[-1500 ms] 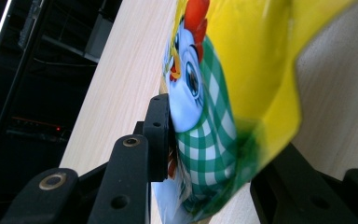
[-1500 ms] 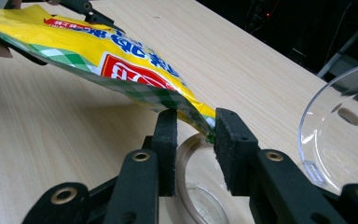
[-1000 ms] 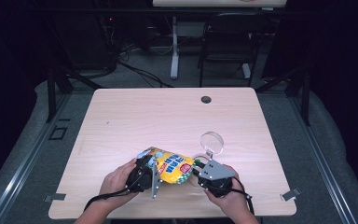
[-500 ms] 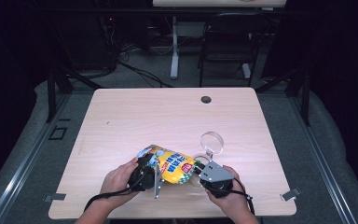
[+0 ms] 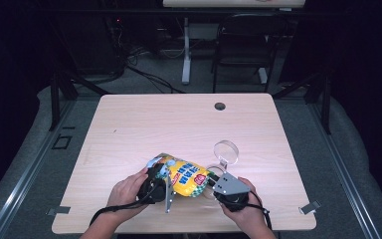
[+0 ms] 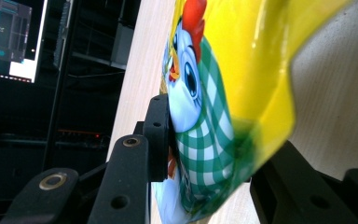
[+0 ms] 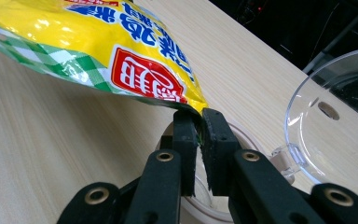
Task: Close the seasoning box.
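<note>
The bag [image 5: 181, 175] lies low and centre in the high view, near the front edge of the counter [image 5: 179, 124], held at both ends. It is yellow, with a cartoon chicken and green check at one end [image 6: 200, 116] and a red label at the other [image 7: 144, 77].

The left hand-held gripper [image 5: 160, 185] has its jaws fairly wide around the chicken end; in the left gripper view one jaw presses the film and the other sits against the far side. The right hand-held gripper [image 7: 198, 135] has its jaws nearly closed, pinching only the thin corner of the bag.

The work looks like opening or tearing the bag between the two holds. To do that well, the right pinch probably needs to stay firm on the seal edge, since so small a bite on slick film could slip. The left hold should grip the body without crushing the contents. Pulling apart steadily, with the bag kept just above the wood, would likely keep spills down.

Just right of the bag, at the lower right of the right gripper view, a clear lid [image 7: 335, 126] stands tilted over a round container [image 7: 242, 140]; the pull should be kept clear of it.

The counter is pale wood with a cable hole [image 5: 220, 106] at its upper middle. Around it the room is dark, with a chair [image 5: 243, 45] and cables [image 5: 144, 69] on grey floor at the top of the frame.
</note>
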{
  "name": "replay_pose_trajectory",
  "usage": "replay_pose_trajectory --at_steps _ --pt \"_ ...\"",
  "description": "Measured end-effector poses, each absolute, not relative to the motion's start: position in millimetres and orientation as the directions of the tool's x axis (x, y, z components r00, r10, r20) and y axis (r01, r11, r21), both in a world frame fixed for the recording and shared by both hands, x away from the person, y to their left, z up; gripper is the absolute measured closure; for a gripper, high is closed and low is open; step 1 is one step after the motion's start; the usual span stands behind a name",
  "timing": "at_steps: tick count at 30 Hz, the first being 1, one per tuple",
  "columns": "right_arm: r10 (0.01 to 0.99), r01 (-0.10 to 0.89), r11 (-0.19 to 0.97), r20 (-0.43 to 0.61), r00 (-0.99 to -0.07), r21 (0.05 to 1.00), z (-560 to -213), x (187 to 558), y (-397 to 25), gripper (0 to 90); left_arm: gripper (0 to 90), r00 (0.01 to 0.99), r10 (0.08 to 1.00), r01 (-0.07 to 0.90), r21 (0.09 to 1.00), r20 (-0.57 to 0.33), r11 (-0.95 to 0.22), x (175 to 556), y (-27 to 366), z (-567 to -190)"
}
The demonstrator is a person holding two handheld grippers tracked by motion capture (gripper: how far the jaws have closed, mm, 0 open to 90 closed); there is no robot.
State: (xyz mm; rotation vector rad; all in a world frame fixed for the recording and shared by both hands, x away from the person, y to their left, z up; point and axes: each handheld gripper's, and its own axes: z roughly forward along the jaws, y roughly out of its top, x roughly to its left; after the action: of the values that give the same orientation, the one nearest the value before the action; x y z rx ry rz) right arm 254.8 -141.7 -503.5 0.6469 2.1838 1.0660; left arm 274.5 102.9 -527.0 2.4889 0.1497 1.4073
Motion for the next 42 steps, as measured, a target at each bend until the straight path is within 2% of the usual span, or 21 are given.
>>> replay_pose_trajectory --at_steps 29,42 --pt "0.66 0.164 0.529 -0.282 -0.696 0.833 -507 255 -142 86.1 67.8 0.447 0.073 -0.085 0.123 0.892 -0.989 272 97 -509" --pt "0.664 0.172 0.515 -0.264 -0.699 0.84 -508 255 -144 86.5 67.9 0.435 0.039 -0.091 0.087 0.9 -0.992 272 94 -503"
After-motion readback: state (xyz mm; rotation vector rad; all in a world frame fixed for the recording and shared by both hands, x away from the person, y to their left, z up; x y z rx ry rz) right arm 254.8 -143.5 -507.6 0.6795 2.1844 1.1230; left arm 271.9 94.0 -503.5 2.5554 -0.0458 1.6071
